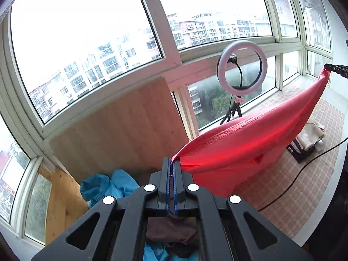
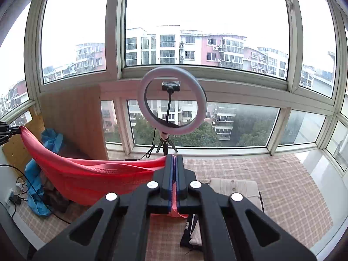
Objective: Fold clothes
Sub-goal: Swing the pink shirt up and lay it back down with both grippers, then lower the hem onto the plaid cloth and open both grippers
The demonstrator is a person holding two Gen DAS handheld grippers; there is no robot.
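A red garment (image 1: 243,148) hangs in the air, stretched between my two grippers above the checked cloth surface. My left gripper (image 1: 173,163) is shut on one corner of it, the fabric pinched between its blue pads. In the left wrist view the right gripper (image 1: 326,66) grips the far corner at the right edge. In the right wrist view my right gripper (image 2: 174,158) is shut on the red garment (image 2: 91,174), which sags to the left toward the left gripper (image 2: 18,129) holding its other end. A ribbed band runs along the garment's top edge.
A ring light on a small tripod (image 2: 173,104) stands by the window. A folded beige garment (image 2: 237,188) lies on the checked cloth (image 2: 271,191). Blue and brown clothes (image 2: 37,184) are heaped at the left by a wooden panel (image 1: 117,130). Cables trail over the surface.
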